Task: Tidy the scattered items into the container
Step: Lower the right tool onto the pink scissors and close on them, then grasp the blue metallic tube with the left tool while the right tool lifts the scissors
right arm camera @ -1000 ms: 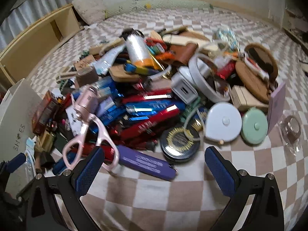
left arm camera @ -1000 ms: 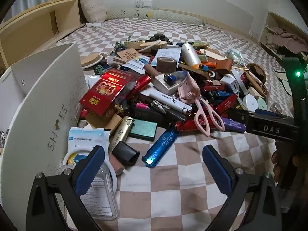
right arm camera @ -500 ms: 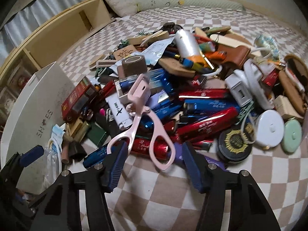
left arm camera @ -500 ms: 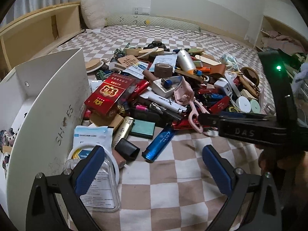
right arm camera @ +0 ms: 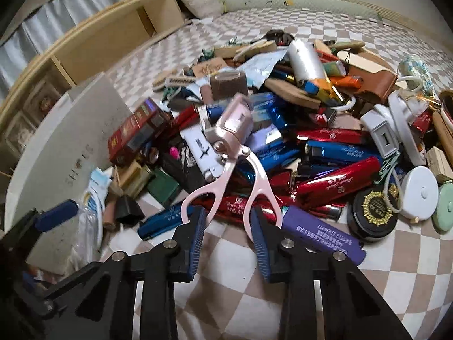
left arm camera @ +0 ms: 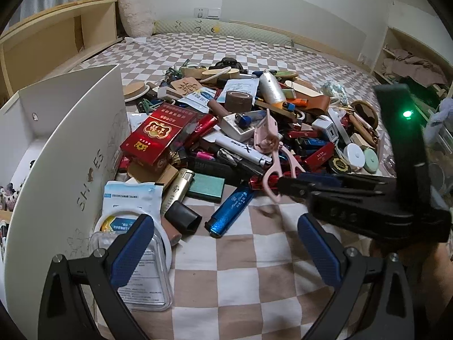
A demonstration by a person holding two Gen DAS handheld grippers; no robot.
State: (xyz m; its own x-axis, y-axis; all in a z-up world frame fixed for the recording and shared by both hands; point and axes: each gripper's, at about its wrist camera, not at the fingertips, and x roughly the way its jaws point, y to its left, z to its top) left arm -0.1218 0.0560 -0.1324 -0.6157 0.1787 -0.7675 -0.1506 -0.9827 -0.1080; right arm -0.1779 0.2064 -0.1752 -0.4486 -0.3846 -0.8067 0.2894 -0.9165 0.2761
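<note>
Left wrist view: sat low behind the left tool [left arm camera: 226, 243], faced forward and down across the checked bed [left arm camera: 240, 269] toward the far wall; white box [left arm camera: 65, 153] close at left, pile in mid-distance. Right wrist view: sat behind the right tool [right arm camera: 228, 221], angled down, nearer the pile, fingertips at its near edge. Both views shared the pile, the pink eyelash curler [left arm camera: 269, 147] [right arm camera: 235, 141], the white box [right arm camera: 70, 141] and each other's tool [left arm camera: 286, 185] [right arm camera: 53, 215].

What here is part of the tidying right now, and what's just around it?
In the job: pink eyelash curler, its handles between the closing right gripper; white box; open left gripper.

Lying about or waiting: red cigarette pack, blue lighter, purple lighter, white tape measure.
</note>
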